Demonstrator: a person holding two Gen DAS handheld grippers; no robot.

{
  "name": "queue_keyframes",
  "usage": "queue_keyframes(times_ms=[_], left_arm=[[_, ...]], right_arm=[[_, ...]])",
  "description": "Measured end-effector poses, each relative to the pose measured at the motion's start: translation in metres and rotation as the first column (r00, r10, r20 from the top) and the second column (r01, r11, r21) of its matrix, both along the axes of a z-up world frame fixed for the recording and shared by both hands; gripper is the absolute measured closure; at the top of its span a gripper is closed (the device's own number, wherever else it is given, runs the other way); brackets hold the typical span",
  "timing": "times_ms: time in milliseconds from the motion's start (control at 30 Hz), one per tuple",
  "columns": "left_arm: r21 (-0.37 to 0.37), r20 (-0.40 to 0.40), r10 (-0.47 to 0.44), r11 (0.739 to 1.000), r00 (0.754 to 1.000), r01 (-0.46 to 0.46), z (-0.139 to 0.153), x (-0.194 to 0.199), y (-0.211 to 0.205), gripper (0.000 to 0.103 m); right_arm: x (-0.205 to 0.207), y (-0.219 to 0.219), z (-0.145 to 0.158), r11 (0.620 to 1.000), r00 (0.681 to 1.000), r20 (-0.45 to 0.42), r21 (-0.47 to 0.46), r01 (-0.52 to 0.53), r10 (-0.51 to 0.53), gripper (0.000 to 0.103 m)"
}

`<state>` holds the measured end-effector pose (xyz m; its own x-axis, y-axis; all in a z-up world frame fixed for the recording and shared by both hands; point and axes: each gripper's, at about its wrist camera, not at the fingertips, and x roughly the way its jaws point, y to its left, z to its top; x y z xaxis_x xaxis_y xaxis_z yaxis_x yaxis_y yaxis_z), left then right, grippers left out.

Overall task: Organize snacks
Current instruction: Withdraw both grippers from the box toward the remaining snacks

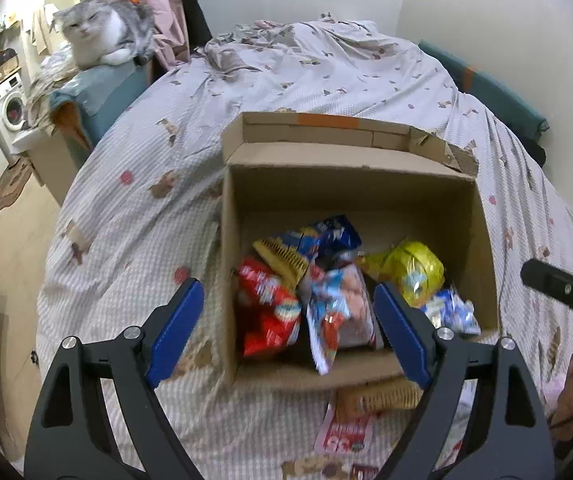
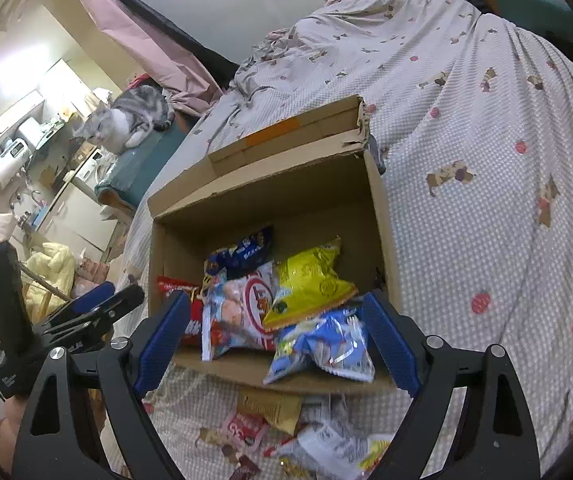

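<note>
Right wrist view: cardboard box at center, blue packet overhanging its six o'clock rim. Right gripper and left gripper both spread, empty; a nudge could tip the packet out.

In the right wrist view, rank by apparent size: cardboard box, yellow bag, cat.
1. Cardboard box, clearly largest.
2. Yellow bag.
3. Cat, only slightly smaller-looking; it sits much farther away, so this ranking is unsure.

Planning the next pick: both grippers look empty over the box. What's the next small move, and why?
Probably lower the right gripper toward the loose packets on the bedsheet in front of the cardboard box. Both it and the left gripper are open and hold nothing, and those snacks aren't boxed yet.
</note>
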<state>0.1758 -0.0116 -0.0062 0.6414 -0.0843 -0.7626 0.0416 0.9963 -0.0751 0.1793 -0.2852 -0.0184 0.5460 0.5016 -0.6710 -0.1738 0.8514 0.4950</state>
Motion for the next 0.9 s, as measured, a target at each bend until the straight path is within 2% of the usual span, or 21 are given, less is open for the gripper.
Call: queue_keyframes(times_ms=[200, 433, 533, 567, 633, 733, 900], left_arm=[[-0.02, -0.04, 0.037, 0.999, 0.999, -0.038, -0.004, -0.032, 0.015, 0.018], [-0.044, -0.045, 0.052, 0.998, 0.998, -0.054, -0.003, -0.062, 0.025, 0.018], [-0.042, -0.054, 0.052, 0.998, 0.997, -0.055, -0.007, -0.074, 0.025, 0.018], [-0.039, -0.059, 0.052, 0.998, 0.997, -0.054, -0.008, -0.077, 0.025, 0.018], [-0.031, -0.083, 0.055, 0.998, 0.995, -0.058, -0.014, -0.082, 0.024, 0.018], [-0.027, -0.143, 0.054, 0.998, 0.988, -0.058, -0.028, -0.087, 0.021, 0.018], [-0.064, -0.257, 0.043, 0.996, 0.965, -0.062, -0.057, -0.091, 0.014, 0.018]], right_arm=[[-0.025, -0.006, 0.0, 1.0, 1.0, -0.022, 0.01, 0.012, -0.012, 0.013], [-0.053, -0.009, -0.004, 1.0, 0.999, -0.051, -0.012, 0.012, -0.013, 0.013], [-0.064, -0.009, -0.012, 0.998, 0.996, -0.085, -0.056, 0.019, -0.024, 0.013], [-0.068, -0.009, -0.016, 0.995, 0.994, -0.1, -0.097, 0.03, -0.04, 0.013], [-0.073, -0.009, -0.026, 0.985, 0.988, -0.14, -0.169, 0.046, -0.07, 0.013], [-0.078, -0.013, -0.044, 0.984, 0.971, -0.222, -0.17, 0.049, -0.087, 0.013], [-0.083, -0.01, -0.058, 0.97, 0.965, -0.251, -0.244, 0.016, -0.079, 0.013]])
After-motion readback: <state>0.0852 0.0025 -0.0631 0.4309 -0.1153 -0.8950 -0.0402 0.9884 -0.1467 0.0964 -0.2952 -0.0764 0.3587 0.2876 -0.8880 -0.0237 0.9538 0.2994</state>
